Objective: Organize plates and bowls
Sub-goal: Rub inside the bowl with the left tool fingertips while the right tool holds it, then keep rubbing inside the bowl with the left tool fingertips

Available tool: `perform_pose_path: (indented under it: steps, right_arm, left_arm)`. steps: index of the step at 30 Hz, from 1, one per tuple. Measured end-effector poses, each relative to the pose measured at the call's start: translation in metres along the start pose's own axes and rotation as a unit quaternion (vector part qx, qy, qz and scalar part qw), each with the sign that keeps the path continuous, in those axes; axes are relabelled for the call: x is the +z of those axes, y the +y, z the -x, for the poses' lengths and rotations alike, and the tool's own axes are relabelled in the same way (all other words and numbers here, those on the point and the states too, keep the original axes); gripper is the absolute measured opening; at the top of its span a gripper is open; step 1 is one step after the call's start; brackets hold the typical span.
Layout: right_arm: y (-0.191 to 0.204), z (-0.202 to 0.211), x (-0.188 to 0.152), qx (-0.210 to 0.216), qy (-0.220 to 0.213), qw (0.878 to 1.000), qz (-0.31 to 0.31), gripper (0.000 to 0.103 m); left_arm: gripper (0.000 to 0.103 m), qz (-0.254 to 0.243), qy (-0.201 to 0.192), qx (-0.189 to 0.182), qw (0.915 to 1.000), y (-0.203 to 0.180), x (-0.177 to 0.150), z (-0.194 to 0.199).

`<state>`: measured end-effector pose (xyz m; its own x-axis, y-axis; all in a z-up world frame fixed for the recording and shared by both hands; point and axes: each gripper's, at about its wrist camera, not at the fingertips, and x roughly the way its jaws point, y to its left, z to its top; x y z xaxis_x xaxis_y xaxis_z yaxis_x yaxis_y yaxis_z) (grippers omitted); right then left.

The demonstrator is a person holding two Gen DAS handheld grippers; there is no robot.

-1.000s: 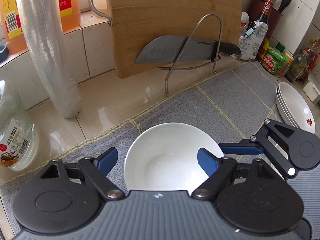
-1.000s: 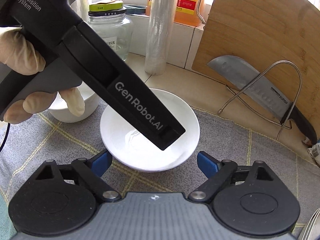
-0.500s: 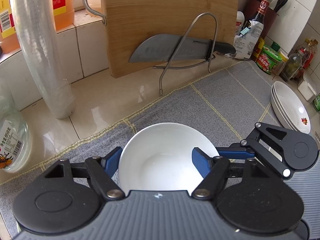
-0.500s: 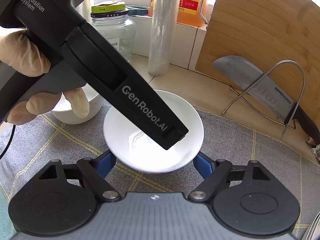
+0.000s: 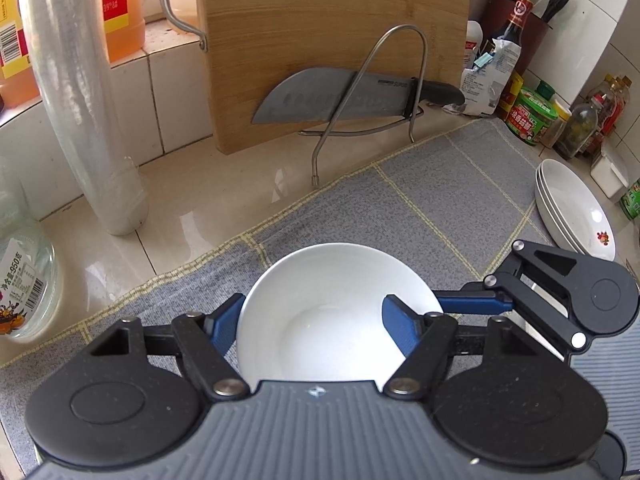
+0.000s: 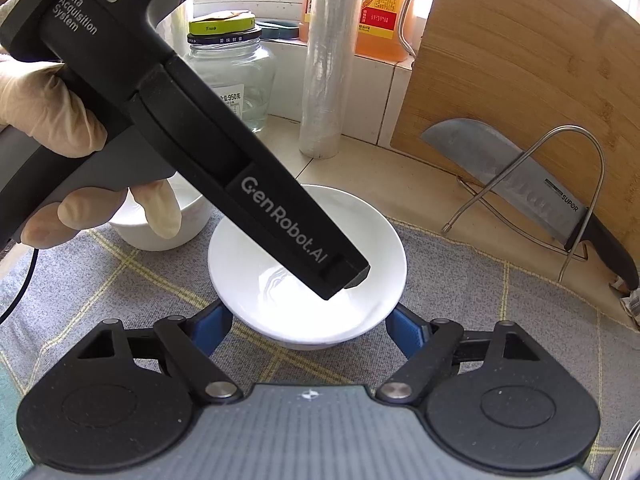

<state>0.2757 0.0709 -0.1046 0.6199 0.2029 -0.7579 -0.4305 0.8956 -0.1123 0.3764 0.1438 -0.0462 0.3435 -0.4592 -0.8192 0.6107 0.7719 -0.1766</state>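
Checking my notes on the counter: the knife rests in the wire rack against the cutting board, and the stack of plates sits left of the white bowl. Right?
Not quite. In the left wrist view the stack of plates sits to the right of the white bowl, not the left. The knife does rest in the wire rack against the cutting board.

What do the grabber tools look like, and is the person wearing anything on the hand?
Each tool is black and grey, with a ribbed grey body, two round black discs and blue pads on its fingers. The left tool has a long black handle with pale lettering, "DAS Data Acquisition System" and "GenRobot.AI". A thin black cable hangs near it. The hand holding it wears a cream glove.
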Motion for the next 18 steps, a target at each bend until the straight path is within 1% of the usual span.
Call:
perform_pose_path:
  steps: [5,12,15,18]
  right_arm:
    - [0.003,0.010,-0.001,-0.006,-0.008,1.000,0.005,0.087]
    - [0.003,0.031,-0.005,-0.004,-0.019,1.000,-0.006,0.087]
    - [0.003,0.040,-0.010,-0.004,-0.023,1.000,-0.016,0.087]
    - [0.004,0.050,-0.014,-0.015,-0.027,0.999,-0.018,0.087]
  left_arm:
    - [0.073,-0.008,-0.006,0.001,0.9999,-0.007,-0.001,0.010]
    - [0.073,-0.022,-0.008,0.002,0.9997,-0.022,-0.002,0.024]
    - [0.073,-0.036,-0.008,0.003,0.9993,-0.032,-0.003,0.029]
    - [0.073,-0.051,-0.010,0.000,0.9987,-0.043,-0.003,0.034]
